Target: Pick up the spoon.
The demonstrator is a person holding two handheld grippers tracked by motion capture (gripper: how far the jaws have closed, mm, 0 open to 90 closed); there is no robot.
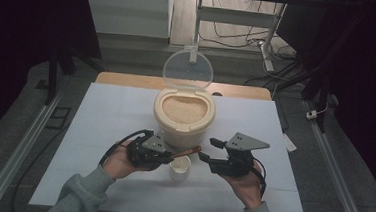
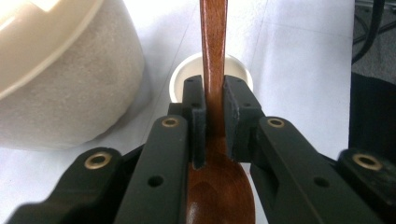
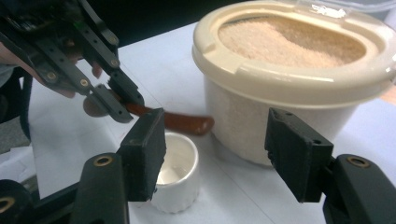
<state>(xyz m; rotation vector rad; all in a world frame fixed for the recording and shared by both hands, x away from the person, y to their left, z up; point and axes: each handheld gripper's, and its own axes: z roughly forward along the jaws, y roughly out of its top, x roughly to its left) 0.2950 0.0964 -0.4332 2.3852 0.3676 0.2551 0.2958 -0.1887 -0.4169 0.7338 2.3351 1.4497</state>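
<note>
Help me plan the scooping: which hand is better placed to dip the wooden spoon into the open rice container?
Left. Its tool is clamped on the wooden spoon, held over the small white cup beside the open rice container. The right tool is open with nothing between its jaws.

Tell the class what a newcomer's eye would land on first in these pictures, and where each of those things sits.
First comes the cream container full of pale grain at the middle of the white table, its clear lid standing open behind it. Next, in front of it, the left gripper clamps a brown wooden spoon whose handle reaches over a small white cup. The right gripper is open just beside the cup, with nothing between its jaws.
</note>
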